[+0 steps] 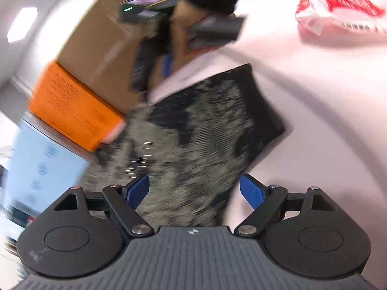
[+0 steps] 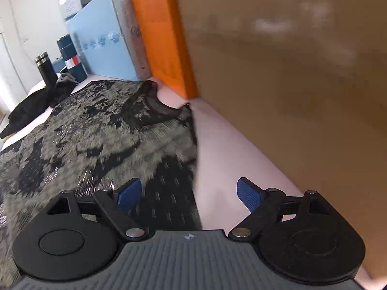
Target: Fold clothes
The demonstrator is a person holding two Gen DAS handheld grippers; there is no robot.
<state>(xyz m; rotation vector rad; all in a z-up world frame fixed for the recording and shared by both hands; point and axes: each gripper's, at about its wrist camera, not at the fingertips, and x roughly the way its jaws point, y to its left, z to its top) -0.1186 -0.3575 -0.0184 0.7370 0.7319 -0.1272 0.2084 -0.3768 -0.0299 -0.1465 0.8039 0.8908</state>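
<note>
No legible text found in either view. Orange box [image 1: 75, 106]: fine dark print on its face, blurred beyond reading. Pale blue box [image 2: 106, 46]: row of small blue emblems and faint script alongside, not decipherable. Red and white packet [image 1: 343, 2]: white markings on red, black print below, unreadable. Brown cardboard box [image 2: 290, 72]: smeared pale marks only. Dark canister [image 2: 72, 60]: red and white band, no readable wording.

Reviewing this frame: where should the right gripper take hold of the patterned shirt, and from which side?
Likely the shirt's shoulder edge beside the collar, approached from the bare pink table. That edge lies flat and exposed there, and the open right gripper straddles it.
</note>
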